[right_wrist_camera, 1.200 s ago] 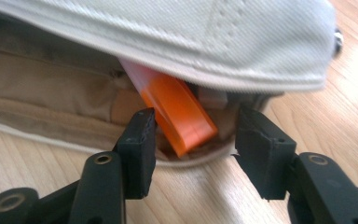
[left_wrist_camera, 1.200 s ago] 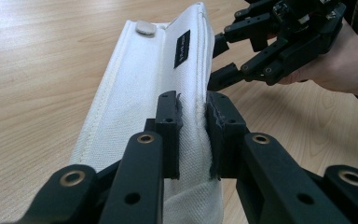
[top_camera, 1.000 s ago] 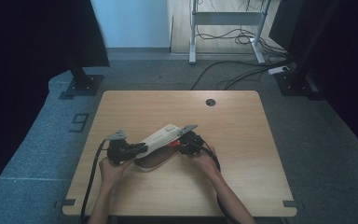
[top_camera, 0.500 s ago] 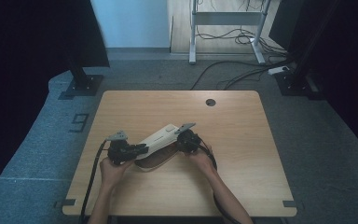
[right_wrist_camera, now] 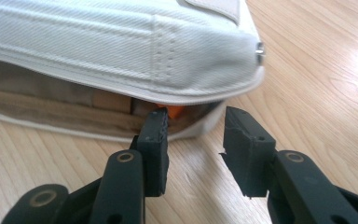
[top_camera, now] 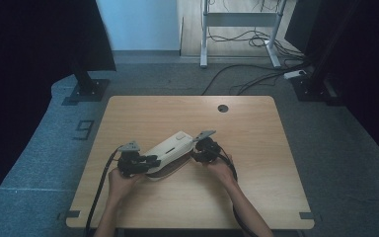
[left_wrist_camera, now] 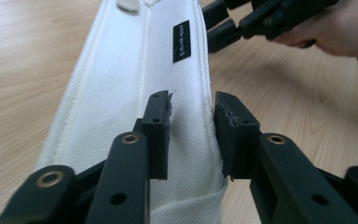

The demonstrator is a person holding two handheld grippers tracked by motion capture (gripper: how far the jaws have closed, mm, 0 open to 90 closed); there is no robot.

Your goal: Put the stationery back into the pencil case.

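The left gripper (left_wrist_camera: 192, 135) straddles one end of a white canvas pouch (top_camera: 170, 148); its jaws have just been opening, and the pads now stand slightly off the cloth on either side, no longer pinching it. The right gripper (right_wrist_camera: 193, 140) has also been opening: its jaws are spread with nothing between them, just short of the pouch's other end.

The pouch is long and narrow, of coarse woven twill with stitched seams, a white button (left_wrist_camera: 128, 4) and a small metal rivet (right_wrist_camera: 259, 50). Its flap gapes above a tan lining, with something orange (right_wrist_camera: 175, 111) inside, mostly hidden. A small black label (left_wrist_camera: 182, 41) on the pouch bears white lettering too small to read.

The pouch lies aslant on the front middle of the wooden table (top_camera: 256, 148), whose grain is pale and smooth.
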